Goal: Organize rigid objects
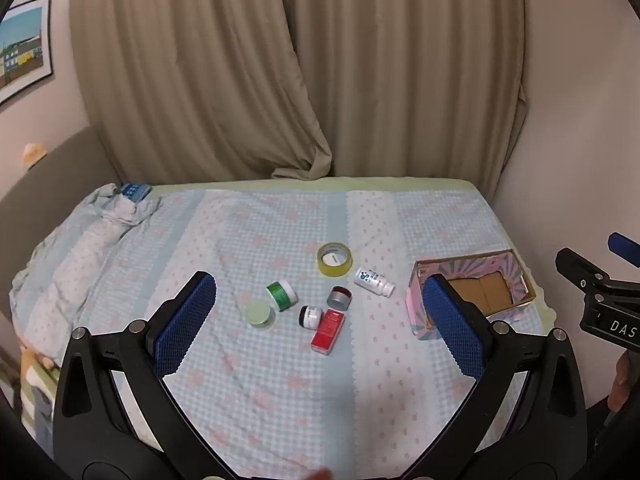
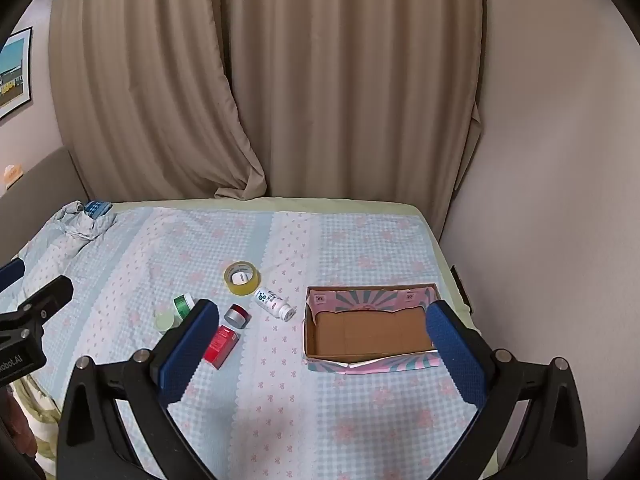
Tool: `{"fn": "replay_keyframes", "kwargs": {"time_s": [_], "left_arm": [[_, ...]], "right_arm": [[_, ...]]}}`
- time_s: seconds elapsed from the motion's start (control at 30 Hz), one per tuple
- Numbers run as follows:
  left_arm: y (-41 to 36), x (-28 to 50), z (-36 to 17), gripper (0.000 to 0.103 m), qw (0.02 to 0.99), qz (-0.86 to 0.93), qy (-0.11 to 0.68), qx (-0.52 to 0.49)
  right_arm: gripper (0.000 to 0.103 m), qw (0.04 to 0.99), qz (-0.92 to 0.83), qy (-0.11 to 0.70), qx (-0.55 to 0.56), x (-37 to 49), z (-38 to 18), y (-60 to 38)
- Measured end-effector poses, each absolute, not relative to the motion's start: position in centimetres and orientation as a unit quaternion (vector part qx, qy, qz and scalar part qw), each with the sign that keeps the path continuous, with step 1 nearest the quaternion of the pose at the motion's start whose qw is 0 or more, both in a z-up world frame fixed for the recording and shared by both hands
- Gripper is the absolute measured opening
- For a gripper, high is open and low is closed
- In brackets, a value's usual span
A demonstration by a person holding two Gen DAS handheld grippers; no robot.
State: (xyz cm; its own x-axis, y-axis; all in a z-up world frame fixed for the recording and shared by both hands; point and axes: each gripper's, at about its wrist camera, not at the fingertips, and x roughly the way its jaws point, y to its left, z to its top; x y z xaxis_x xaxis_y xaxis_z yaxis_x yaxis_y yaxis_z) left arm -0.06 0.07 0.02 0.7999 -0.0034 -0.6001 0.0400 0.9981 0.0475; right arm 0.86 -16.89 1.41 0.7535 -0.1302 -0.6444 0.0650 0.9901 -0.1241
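Small rigid objects lie clustered on the bed: a tape roll (image 1: pixel 335 259) (image 2: pixel 241 277), a white bottle (image 1: pixel 373 281) (image 2: pixel 274 304) on its side, a green-labelled jar (image 1: pixel 282 295) (image 2: pixel 183 305), a pale green lid jar (image 1: pixel 259 313) (image 2: pixel 165 321), a silver-and-red tin (image 1: pixel 339 297) (image 2: pixel 237 316), a black-and-white jar (image 1: pixel 310 315), and a red box (image 1: pixel 328 331) (image 2: pixel 221 345). An open cardboard box (image 1: pixel 476 292) (image 2: pixel 370 328) sits to their right, empty. My left gripper (image 1: pixel 320 320) is open and empty above the cluster. My right gripper (image 2: pixel 320 344) is open and empty, between the cluster and the box.
The bed has a blue-and-pink checked cover (image 1: pixel 280 380) (image 2: pixel 320 412). A bunched blanket (image 1: pixel 80 248) and a blue packet (image 1: pixel 135 191) lie at the far left. Beige curtains (image 1: pixel 300 72) hang behind. A wall (image 2: pixel 560 160) runs along the bed's right edge.
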Motion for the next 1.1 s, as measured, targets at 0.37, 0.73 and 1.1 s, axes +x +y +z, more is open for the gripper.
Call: {"fn": "replay_keyframes", "kwargs": {"time_s": [0.37, 0.73, 1.1], "left_arm": [[0.24, 0.21, -0.13, 0.103, 0.948, -0.011, 0.317, 0.022], [0.34, 0.51, 0.09, 0.103, 0.947, -0.021, 0.319, 0.014], [0.81, 0.32, 0.15, 0.103, 0.948, -0.023, 0.318, 0.013]], "right_arm": [[0.103, 0.935, -0.051, 0.349, -0.042, 0.77, 1.32, -17.08], [0.103, 0.935, -0.05, 0.348, -0.049, 1.38, 1.91, -17.11], [0.103, 0.936, -0.049, 0.347, -0.046, 1.29, 1.74, -16.9]]}}
